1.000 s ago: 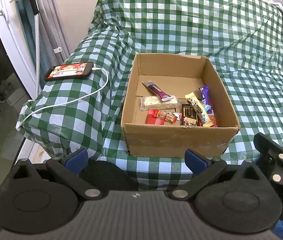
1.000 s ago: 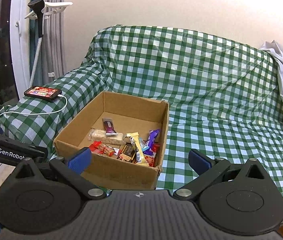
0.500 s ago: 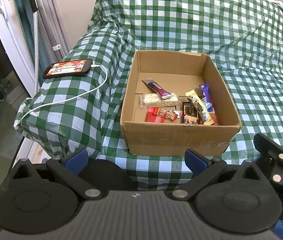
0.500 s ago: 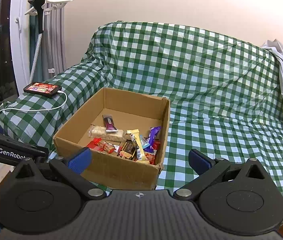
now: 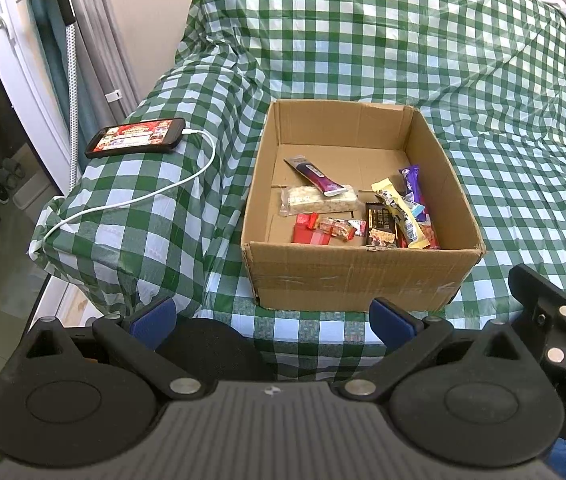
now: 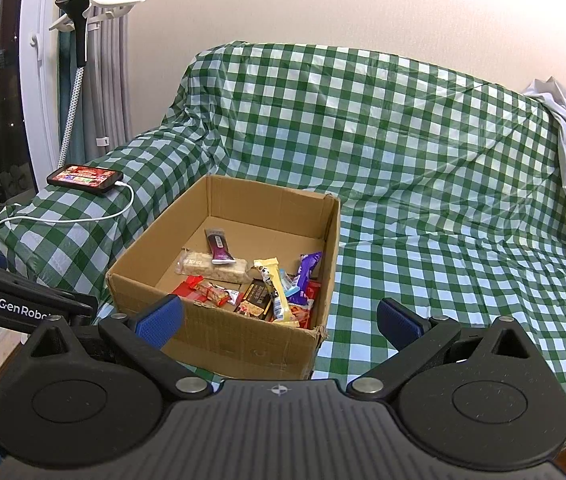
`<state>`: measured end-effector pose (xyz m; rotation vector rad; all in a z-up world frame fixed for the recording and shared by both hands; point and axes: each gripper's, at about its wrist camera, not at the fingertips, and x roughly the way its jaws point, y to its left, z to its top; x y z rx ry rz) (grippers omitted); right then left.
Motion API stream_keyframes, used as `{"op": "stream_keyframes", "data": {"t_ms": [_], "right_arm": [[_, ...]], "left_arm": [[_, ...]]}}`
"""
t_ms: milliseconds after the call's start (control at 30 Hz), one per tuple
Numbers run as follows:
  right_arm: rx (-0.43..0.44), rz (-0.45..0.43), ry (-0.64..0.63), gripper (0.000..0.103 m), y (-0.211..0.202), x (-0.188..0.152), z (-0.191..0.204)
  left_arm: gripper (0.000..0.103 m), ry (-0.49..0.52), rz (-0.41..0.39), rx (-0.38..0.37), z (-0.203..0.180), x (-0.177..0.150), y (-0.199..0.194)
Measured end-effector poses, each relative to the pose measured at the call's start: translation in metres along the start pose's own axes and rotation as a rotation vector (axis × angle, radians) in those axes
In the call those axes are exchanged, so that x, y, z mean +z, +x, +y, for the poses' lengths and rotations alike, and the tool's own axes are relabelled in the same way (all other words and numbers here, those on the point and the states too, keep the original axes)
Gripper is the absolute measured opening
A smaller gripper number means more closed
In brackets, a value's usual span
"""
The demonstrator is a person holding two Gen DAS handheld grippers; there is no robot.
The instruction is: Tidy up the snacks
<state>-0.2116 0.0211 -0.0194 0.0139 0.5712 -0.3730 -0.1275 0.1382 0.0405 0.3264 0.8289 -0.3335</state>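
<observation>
Box (image 5: 357,276) nearer now, ahead of both spread hand-held grippers (image 5: 273,318).

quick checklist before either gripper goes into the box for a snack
1. Left gripper open and holding nothing: ok.
2. Right gripper open and holding nothing: ok.
3. Cardboard box open at the top and sitting flat on the checked sofa cover: ok.
4. Snacks reachable: the purple bar lies on top of the pale cereal bar, nothing over it: ok.
5. Right-side pile, yellow bar over the dark chocolate bar, overlapping, hard to pick singly: not ok.
6. Phone and its white cable on the armrest, apart from the box: ok.
</observation>
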Motion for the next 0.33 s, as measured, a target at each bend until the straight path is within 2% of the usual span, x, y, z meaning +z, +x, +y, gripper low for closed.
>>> {"op": "stream_keyframes", "data": {"t_ms": [333], "right_arm": [[0.009,-0.004,-0.002,0.102,0.0021,-0.0002,0.0]], "left_arm": [[0.103,0.004,-0.005,0.012,0.0032,-0.0016,0.0021]]}}
